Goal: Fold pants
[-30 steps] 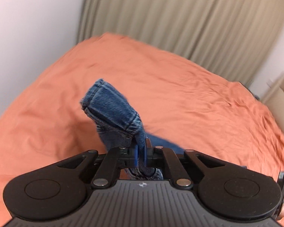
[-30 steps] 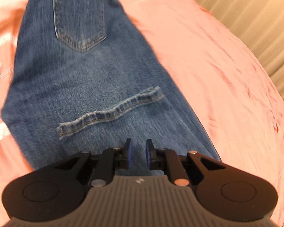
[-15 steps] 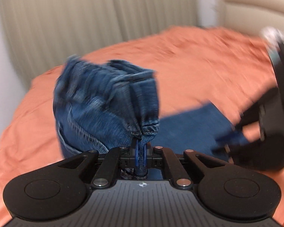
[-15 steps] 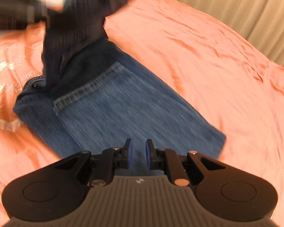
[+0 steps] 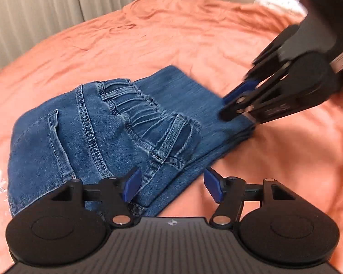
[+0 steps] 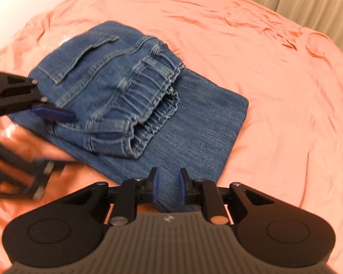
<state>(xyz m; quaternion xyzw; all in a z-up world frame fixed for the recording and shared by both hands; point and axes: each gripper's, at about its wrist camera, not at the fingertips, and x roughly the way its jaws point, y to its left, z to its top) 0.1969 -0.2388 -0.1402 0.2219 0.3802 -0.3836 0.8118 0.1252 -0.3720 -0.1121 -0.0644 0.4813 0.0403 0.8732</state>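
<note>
The blue jeans point(image 5: 103, 123) lie folded on the orange bed, the waistband end with its elastic and back pocket laid over the lower layers; they also show in the right wrist view point(image 6: 130, 96). My left gripper point(image 5: 171, 187) is open, its blue fingers straddling the near edge of the waistband fold without gripping. My right gripper point(image 6: 168, 188) has a narrow gap between its fingers and sits over the near corner of the lower layer, holding nothing. Each gripper shows in the other's view, the right one point(image 5: 235, 107) and the left one point(image 6: 54, 137).
The orange bedspread point(image 5: 194, 34) is wrinkled and extends all around the jeans. Beige curtains point(image 5: 34, 4) hang behind the bed. A pale headboard and a white item point(image 5: 276, 0) sit at the far right edge.
My left gripper carried the waistband end over, laid it on the folded legs and opened, letting go. My right gripper stayed low near the lower layer's corner.
</note>
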